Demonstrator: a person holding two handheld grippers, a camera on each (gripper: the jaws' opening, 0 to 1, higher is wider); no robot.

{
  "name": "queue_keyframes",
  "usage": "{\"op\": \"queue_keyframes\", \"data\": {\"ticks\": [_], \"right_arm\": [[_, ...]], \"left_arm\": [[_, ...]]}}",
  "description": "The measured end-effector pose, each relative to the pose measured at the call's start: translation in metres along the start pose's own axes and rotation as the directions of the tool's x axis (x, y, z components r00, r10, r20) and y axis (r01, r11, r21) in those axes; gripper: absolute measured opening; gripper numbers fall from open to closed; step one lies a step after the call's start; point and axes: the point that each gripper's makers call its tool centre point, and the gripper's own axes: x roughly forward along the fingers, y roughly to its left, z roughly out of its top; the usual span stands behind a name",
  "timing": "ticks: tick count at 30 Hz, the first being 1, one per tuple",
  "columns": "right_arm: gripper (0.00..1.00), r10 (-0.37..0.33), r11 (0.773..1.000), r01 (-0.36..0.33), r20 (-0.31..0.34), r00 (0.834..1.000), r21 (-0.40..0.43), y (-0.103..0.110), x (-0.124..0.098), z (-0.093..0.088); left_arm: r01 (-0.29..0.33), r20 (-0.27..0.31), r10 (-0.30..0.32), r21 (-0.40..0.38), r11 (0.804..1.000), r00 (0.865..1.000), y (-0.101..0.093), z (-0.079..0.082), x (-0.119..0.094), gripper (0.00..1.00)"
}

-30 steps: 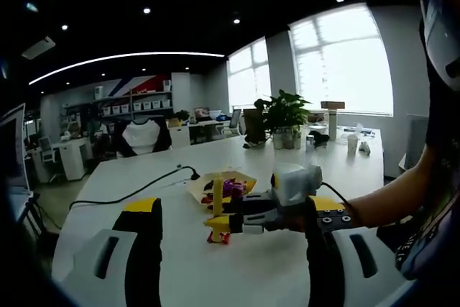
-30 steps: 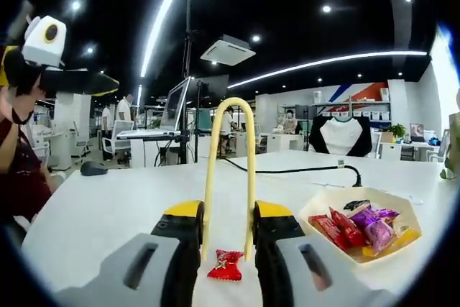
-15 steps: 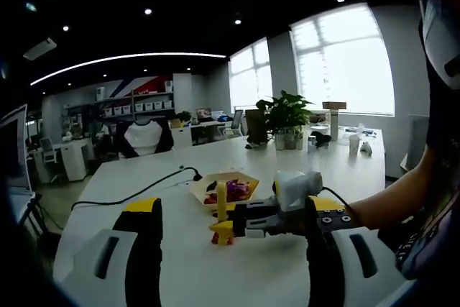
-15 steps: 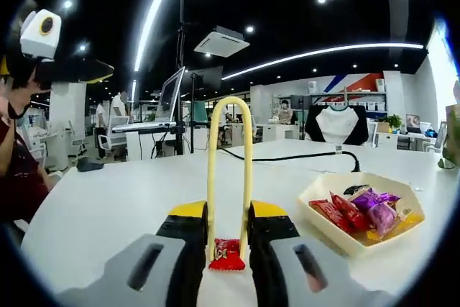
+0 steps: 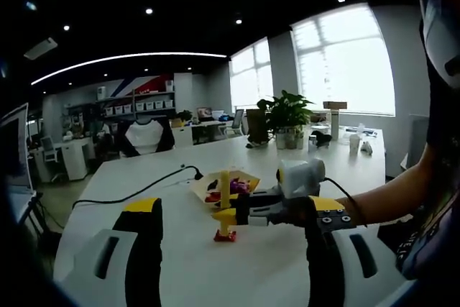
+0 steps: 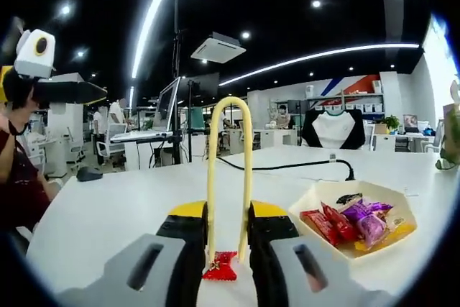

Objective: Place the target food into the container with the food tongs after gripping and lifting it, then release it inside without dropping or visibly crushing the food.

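In the right gripper view, my right gripper [image 6: 228, 213] is shut on yellow food tongs [image 6: 228, 149], whose loop stands up between the jaws. The tong tips pinch a red wrapped candy [image 6: 219, 267] low over the white table [image 6: 108, 206]; I cannot tell whether it touches. A cream paper container [image 6: 316, 195] of red and purple candies [image 6: 352, 219] sits just to the right. In the left gripper view, the right gripper [image 5: 233, 215] holds the tongs [image 5: 225, 190] upright with the candy [image 5: 224, 236] beneath, in front of the container [image 5: 205, 186]. My left gripper [image 5: 233, 206] stands wide open, holding nothing.
A black cable [image 5: 136, 192] runs across the table behind the container. A potted plant [image 5: 286, 116] and small items stand at the table's far end near the windows. The person's forearm [image 5: 388, 199] comes in from the right. Desks and monitors stand beyond the table.
The tongs have closed from astride the red candy to pinching it. The right gripper has risen slightly and stands the tongs more upright. The left gripper has stayed still.
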Motion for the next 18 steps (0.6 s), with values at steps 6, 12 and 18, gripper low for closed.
{"op": "queue_keyframes", "data": {"ticks": [6,12,18], "right_arm": [[0.18,0.023,0.998,-0.026,-0.058,0.998,-0.056,0.010,0.007,-0.017],[0.13,0.030,1.000,-0.030,-0.053,0.998,0.006,0.012,0.006,-0.018],[0.13,0.016,0.998,-0.015,-0.004,1.000,0.069,0.010,0.003,-0.006]], "left_arm": [[-0.004,-0.003,0.004,-0.001,1.000,1.000,0.002,-0.002,-0.001,0.86],[-0.009,-0.006,0.009,-0.003,1.000,1.000,0.005,-0.002,-0.001,0.86],[-0.010,-0.017,0.010,0.001,1.000,1.000,0.008,-0.004,0.000,0.86]]}}
